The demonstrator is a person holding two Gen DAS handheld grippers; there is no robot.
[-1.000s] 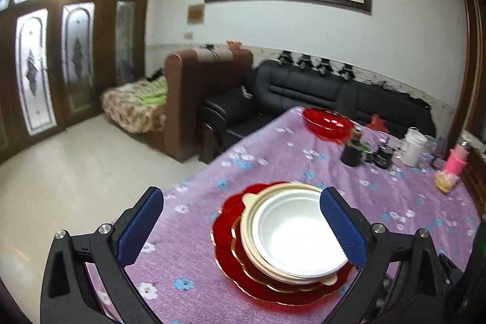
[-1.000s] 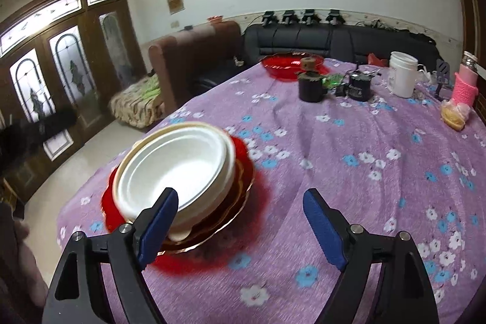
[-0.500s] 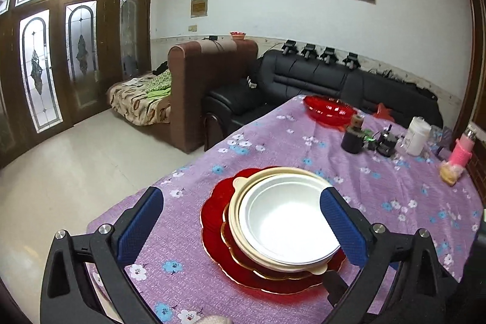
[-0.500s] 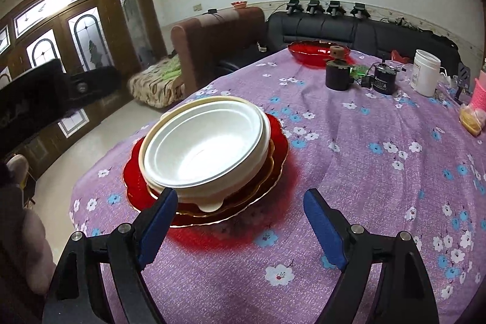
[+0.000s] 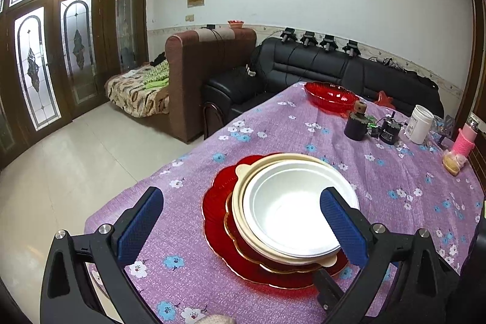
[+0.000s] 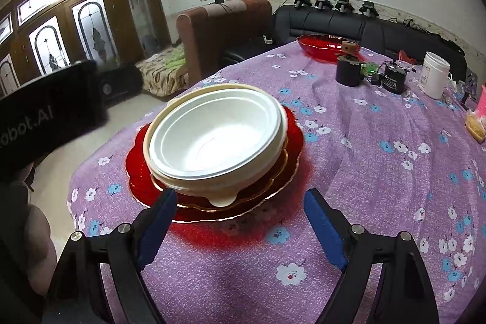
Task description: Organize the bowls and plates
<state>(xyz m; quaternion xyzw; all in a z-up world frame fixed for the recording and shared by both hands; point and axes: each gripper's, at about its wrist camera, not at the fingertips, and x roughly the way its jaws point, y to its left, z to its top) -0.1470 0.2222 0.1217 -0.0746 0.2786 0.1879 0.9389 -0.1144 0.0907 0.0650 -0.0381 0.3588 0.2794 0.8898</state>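
Both left gripper [image 5: 241, 220] and right gripper [image 6: 240, 225] jaws stand released, empty; white bowl [image 6: 214, 138] sits off-centre on the red plate [image 6: 291, 138]; a one-sided grasp risks tipping the stack.

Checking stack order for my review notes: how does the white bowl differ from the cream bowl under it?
The white bowl is plain white and nests on top; the cream bowl is beige and sits beneath it on the red plates. The cream bowl's rim reaches wider and has a small tab handle; the white bowl shows none. Both are round, upright and empty as far as visible.
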